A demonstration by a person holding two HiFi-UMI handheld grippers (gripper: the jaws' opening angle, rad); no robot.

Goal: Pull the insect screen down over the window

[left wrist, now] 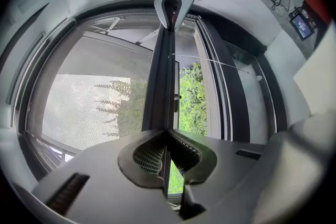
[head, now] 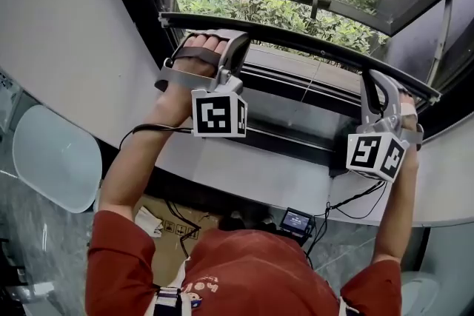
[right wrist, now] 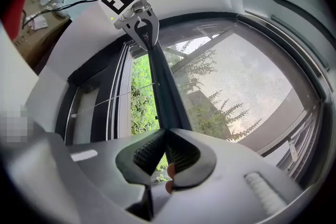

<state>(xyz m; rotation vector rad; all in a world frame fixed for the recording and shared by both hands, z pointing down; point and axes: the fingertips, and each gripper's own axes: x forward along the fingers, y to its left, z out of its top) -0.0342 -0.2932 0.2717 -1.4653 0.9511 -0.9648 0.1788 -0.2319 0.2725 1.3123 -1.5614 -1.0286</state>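
Slippage looks like the chief danger: the left gripper (head: 235, 41) and the right gripper (head: 374, 79) each have their ribbed black pads closed tight on the thin edge of the long dark metal pull bar (head: 311, 44) of the insect screen. If either pad creeps off that narrow lip, the bar would likely spring back upward. A second risk is uneven pulling. One hand leading the other could tilt the bar and bind its ends in the side tracks of the dark window frame (head: 296, 111). The left gripper view shows the grey mesh screen (left wrist: 89, 102) stretched on one side of the bar (left wrist: 160, 81), with a strip of unscreened green foliage (left wrist: 189, 97) on the other. By that gap, the screen is drawn most of the way but has not met the lower frame, and stopping short would leave it unlatched. Both forearms reach forward over the white curved sill (head: 244, 166), elbows low. The left hand (head: 196, 59) and the right hand (head: 407, 115) are wrapped round the gripper handles, set well apart along the bar, with both grippers pointing level at the window.
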